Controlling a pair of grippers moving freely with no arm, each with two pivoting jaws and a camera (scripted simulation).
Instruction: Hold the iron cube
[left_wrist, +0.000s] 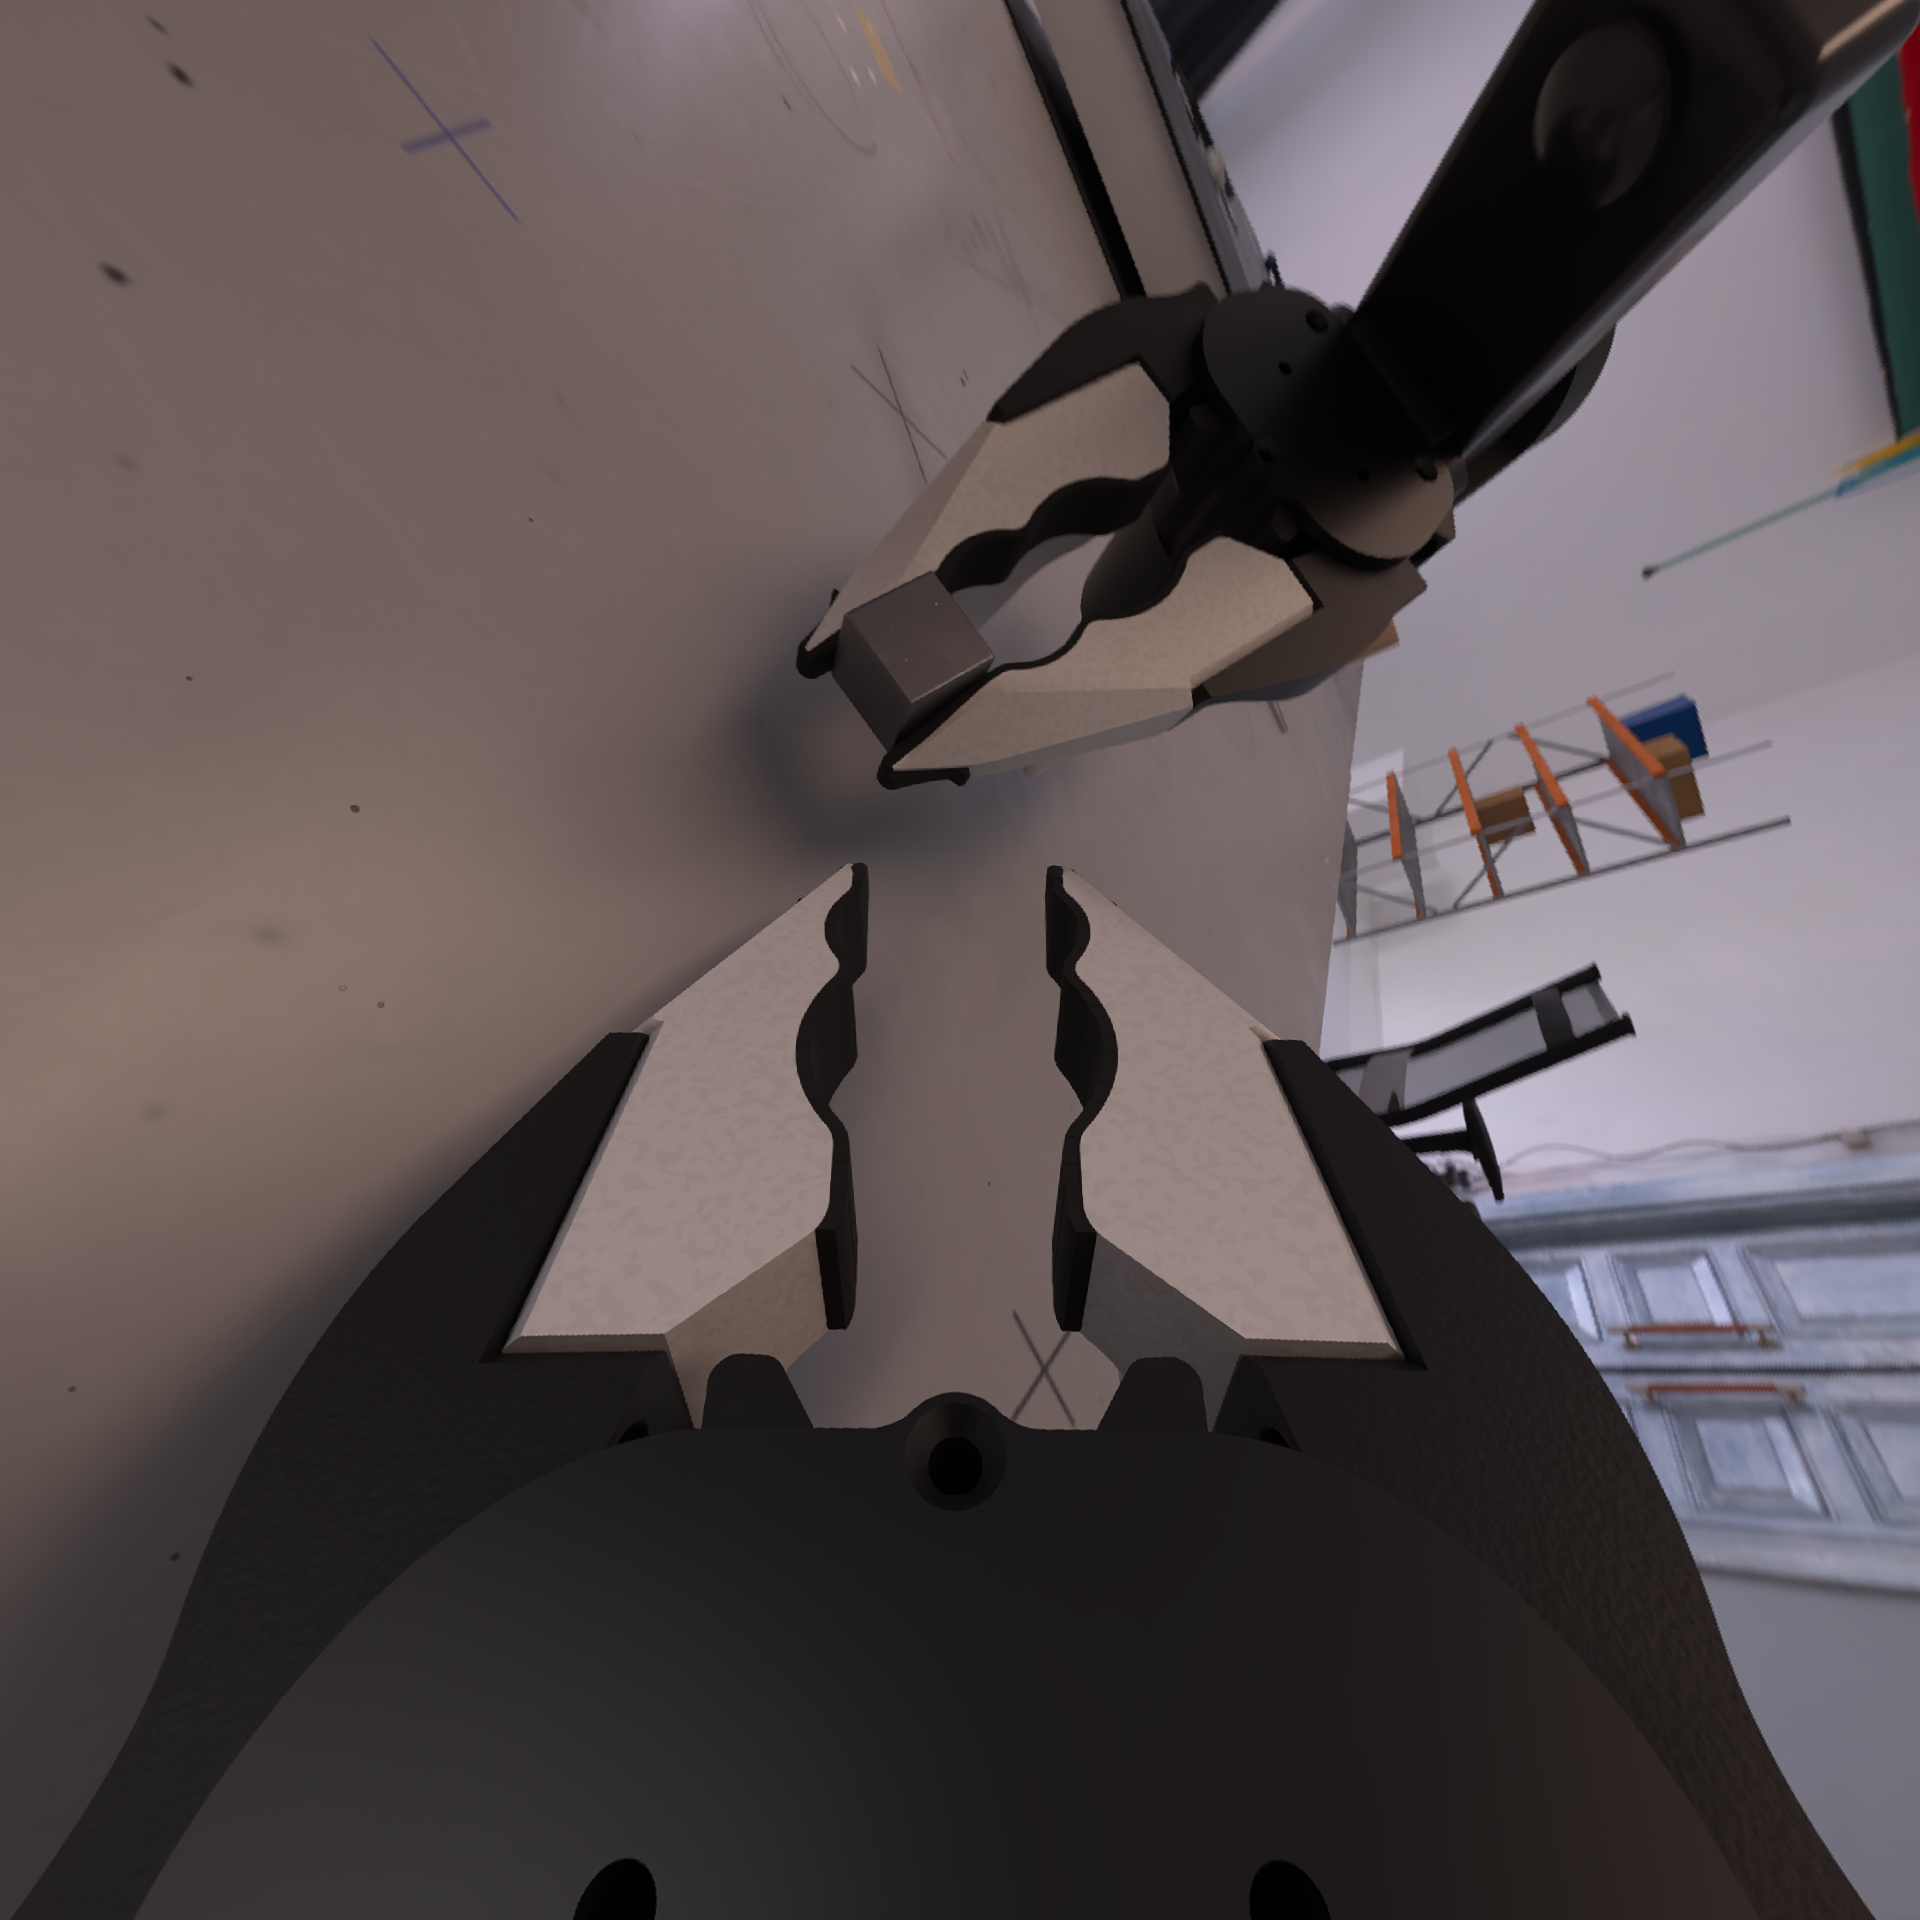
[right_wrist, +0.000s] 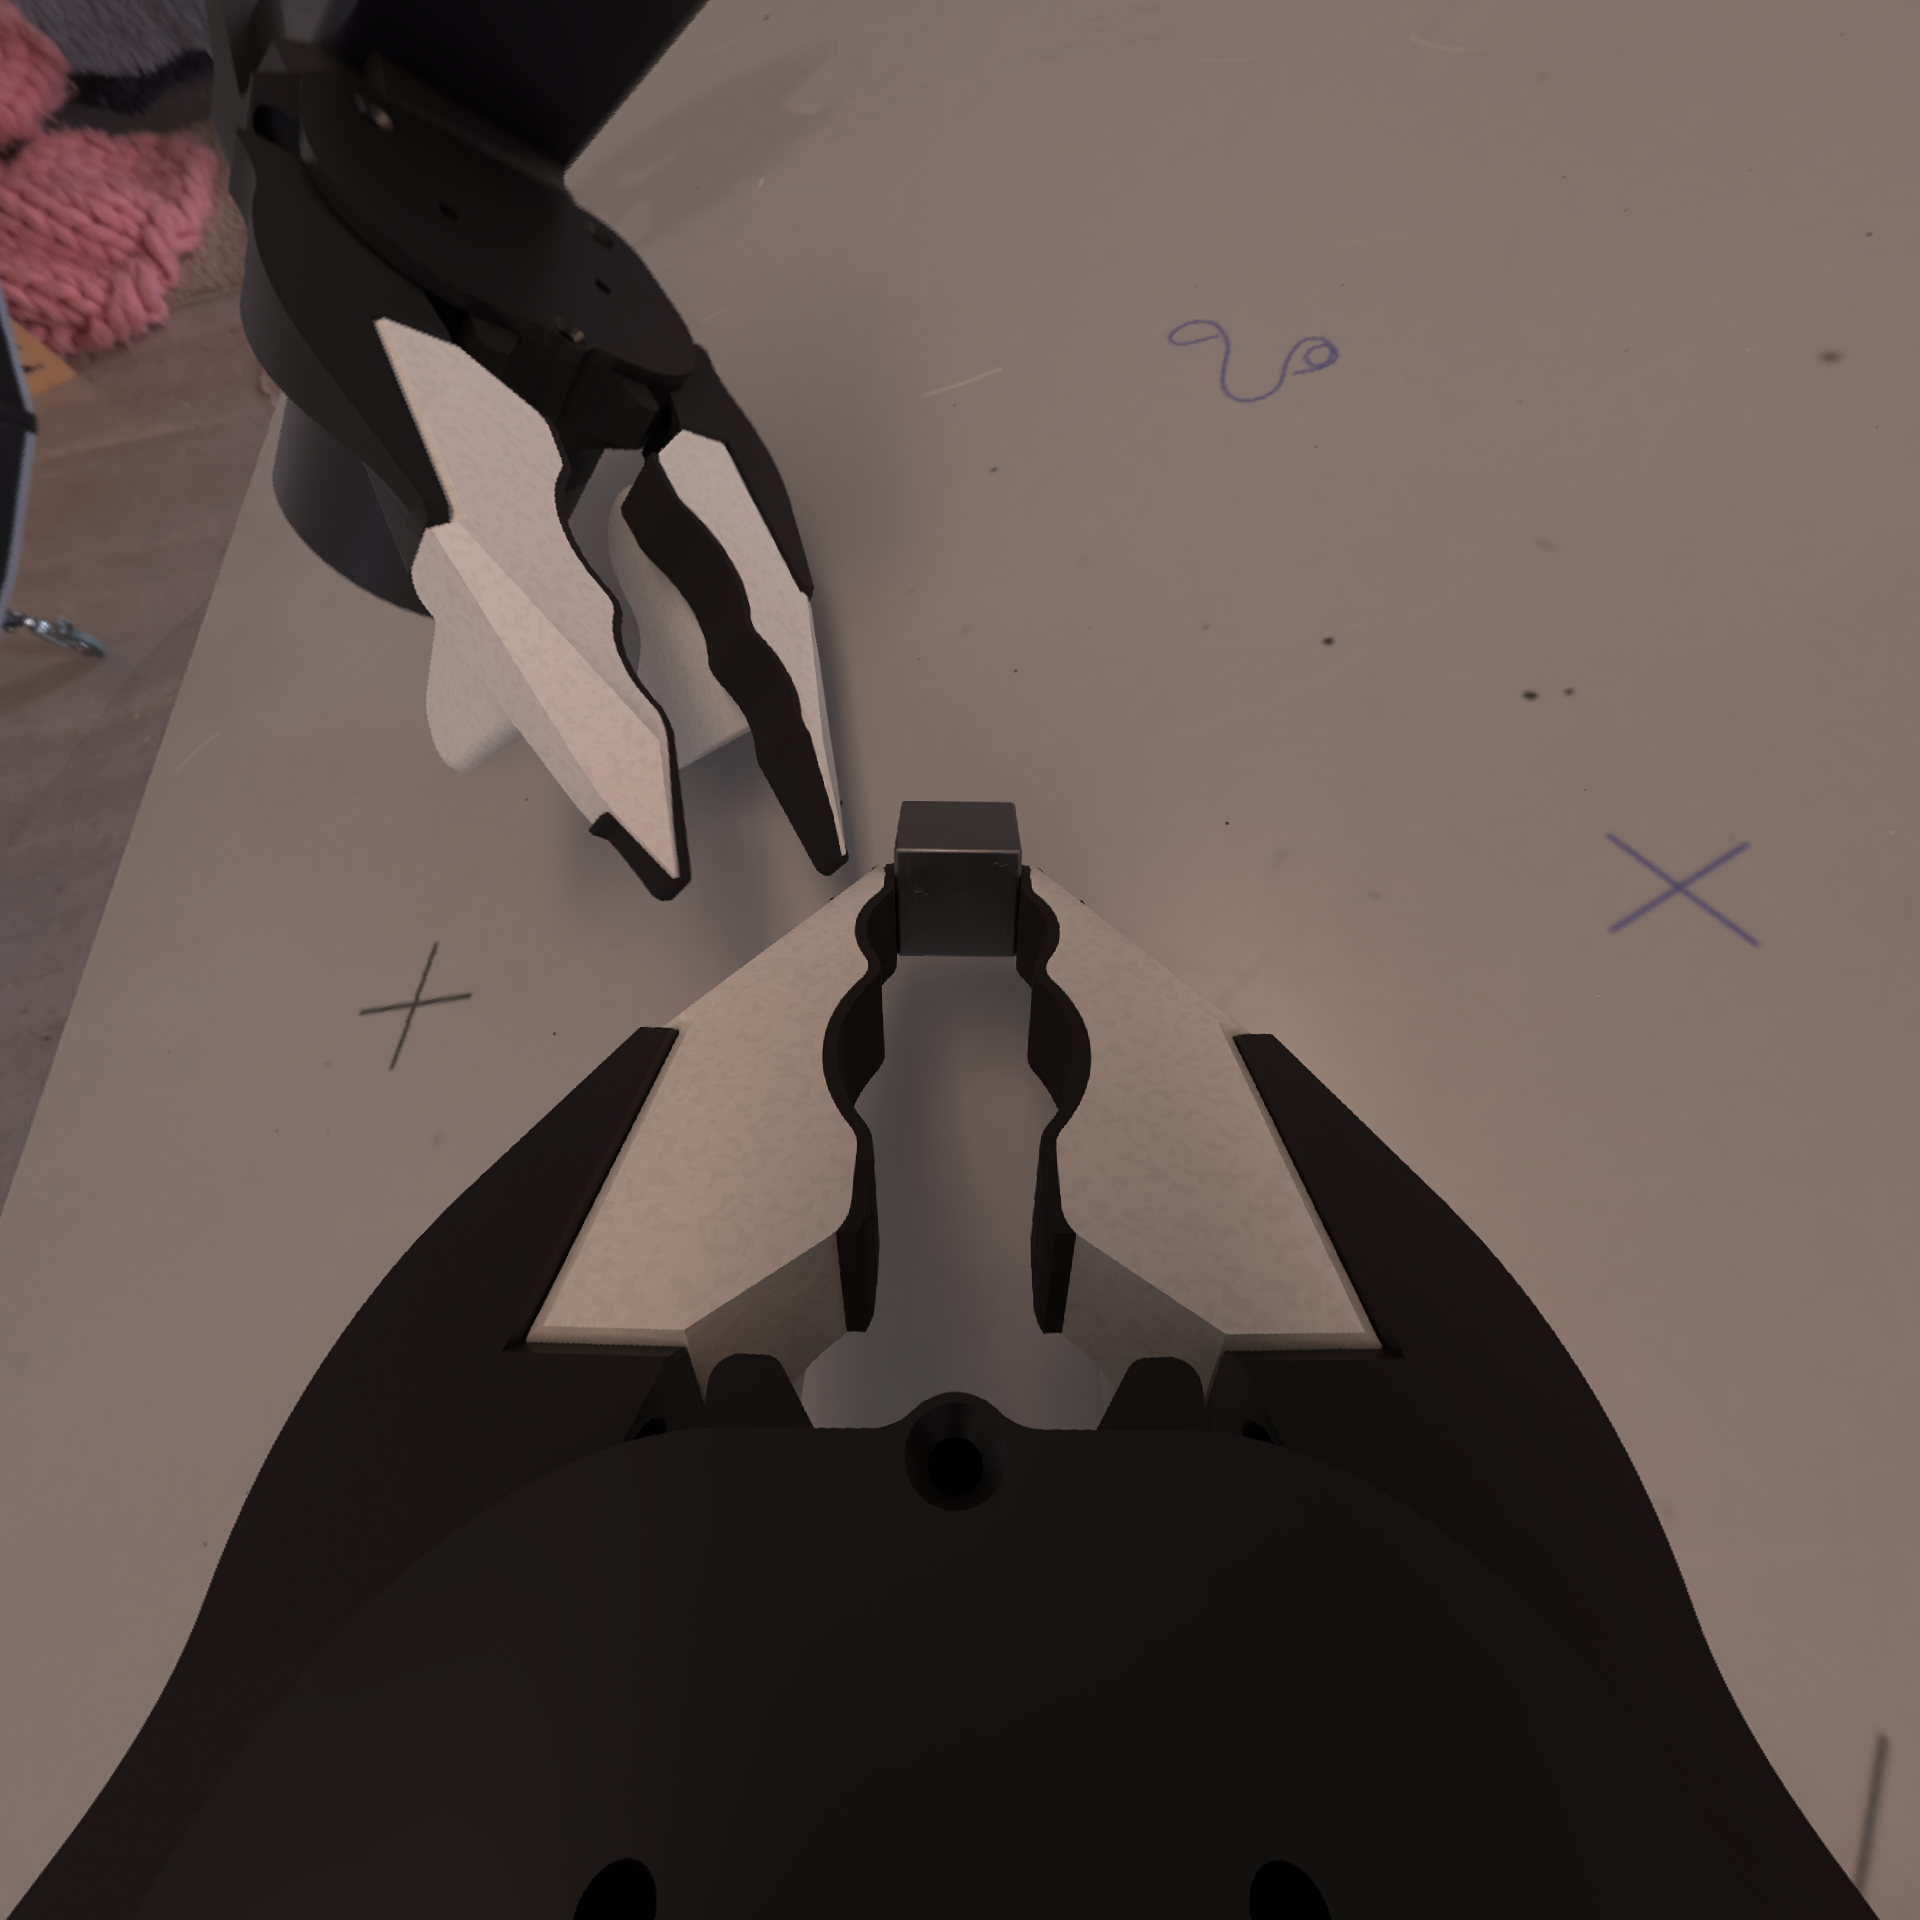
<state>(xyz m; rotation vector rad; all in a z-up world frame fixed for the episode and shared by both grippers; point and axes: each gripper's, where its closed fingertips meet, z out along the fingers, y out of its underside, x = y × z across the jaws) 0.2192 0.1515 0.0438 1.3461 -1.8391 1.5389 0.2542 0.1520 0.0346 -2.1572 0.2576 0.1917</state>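
- The table (right_wrist: 1455, 520) is seen as a big pale surface, with lots of bare room off to the right and far side in the right wrist view, just pen marks scattered on it: a blue cross (right_wrist: 1680, 891), a blue squiggle (right_wrist: 1252, 366) and a dark cross (right_wrist: 414, 1004)
- The table's left edge is seen running diagonally down the left of that view, with a pink woolly rug (right_wrist: 94, 229) on the floor past it, so room is tighter on that side
- In the left wrist view the table's edge is cut off on the right, and shelving with boxes (left_wrist: 1558, 821) and a cabinet with drawers (left_wrist: 1714, 1351) can be made out well beyond it
- The iron cube (right_wrist: 954, 883) is clamped right at the fingertips of the right gripper (right_wrist: 956, 899), sticking out a bit past them, with a soft shadow thrown on the table beneath
- The left gripper (left_wrist: 954, 894) is kept parted with nothing between its fingers, tips near the cube but not touching it
- From the right wrist view the left gripper is placed just left of the cube, angled down towards it
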